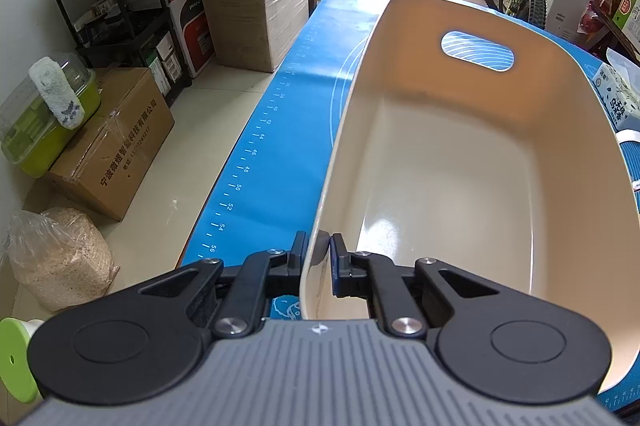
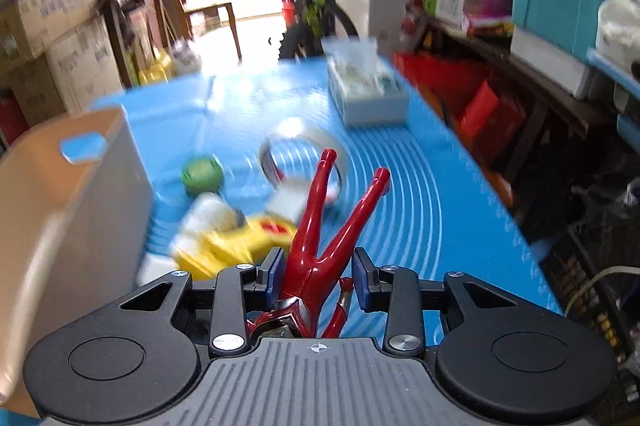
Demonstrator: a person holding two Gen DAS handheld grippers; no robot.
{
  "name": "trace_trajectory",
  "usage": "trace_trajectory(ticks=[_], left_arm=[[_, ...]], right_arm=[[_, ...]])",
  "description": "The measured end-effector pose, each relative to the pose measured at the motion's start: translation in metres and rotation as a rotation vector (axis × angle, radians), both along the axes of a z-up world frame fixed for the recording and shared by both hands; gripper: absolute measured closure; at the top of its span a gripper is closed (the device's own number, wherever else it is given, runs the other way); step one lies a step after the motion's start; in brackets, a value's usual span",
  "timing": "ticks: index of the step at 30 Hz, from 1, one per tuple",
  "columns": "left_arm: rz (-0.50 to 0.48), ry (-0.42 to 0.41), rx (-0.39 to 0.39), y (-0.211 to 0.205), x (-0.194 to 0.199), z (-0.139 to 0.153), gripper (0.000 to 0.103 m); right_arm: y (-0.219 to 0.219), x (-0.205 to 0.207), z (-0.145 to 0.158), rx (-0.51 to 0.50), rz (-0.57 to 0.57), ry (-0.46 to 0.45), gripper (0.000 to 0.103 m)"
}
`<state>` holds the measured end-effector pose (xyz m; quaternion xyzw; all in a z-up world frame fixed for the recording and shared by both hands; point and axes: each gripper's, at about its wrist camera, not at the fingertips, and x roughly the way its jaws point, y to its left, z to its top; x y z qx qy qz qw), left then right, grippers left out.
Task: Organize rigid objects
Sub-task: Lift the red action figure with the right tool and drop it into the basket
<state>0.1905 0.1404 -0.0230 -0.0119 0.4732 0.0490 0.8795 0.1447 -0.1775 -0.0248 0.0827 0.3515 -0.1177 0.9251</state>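
The left gripper (image 1: 319, 258) is pinching the beige bin (image 1: 460, 162) by its 6 o'clock rim. The right gripper (image 2: 314, 276) is clamping a red figure (image 2: 320, 246), legs pointing to 12 o'clock above the blue mat (image 2: 420, 186). Risk: the glossy, off-centre figure slipping out, or snagging the bin wall at 9 o'clock.

Left gripper (image 1: 320, 258) pinched tight on the bin's rim (image 1: 316, 262), angled downward; right gripper (image 2: 316, 276) holds the red figure (image 2: 320, 250) between its fingers.
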Motion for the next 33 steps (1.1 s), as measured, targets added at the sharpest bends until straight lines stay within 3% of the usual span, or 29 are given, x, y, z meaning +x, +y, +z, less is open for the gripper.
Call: trace_trajectory(ticks=[8, 13, 17, 24, 33], left_arm=[[0.003, -0.002, -0.003, -0.001, 0.0, 0.0, 0.09], [0.007, -0.001, -0.009, -0.001, 0.0, 0.001, 0.091], [0.012, -0.001, -0.013, 0.0, 0.001, 0.0, 0.091], [0.01, -0.004, -0.008, -0.001, 0.0, -0.001, 0.091], [0.007, -0.009, 0.002, -0.002, 0.001, -0.001, 0.091]], right_arm=[[0.038, 0.013, 0.066, 0.019, 0.132, -0.179, 0.06], [0.076, 0.033, 0.083, 0.041, 0.232, -0.215, 0.06], [0.109, 0.045, 0.07, 0.04, 0.303, -0.185, 0.06], [0.16, 0.053, 0.019, -0.013, 0.414, -0.046, 0.06], [0.196, 0.052, -0.017, -0.096, 0.528, 0.105, 0.06]])
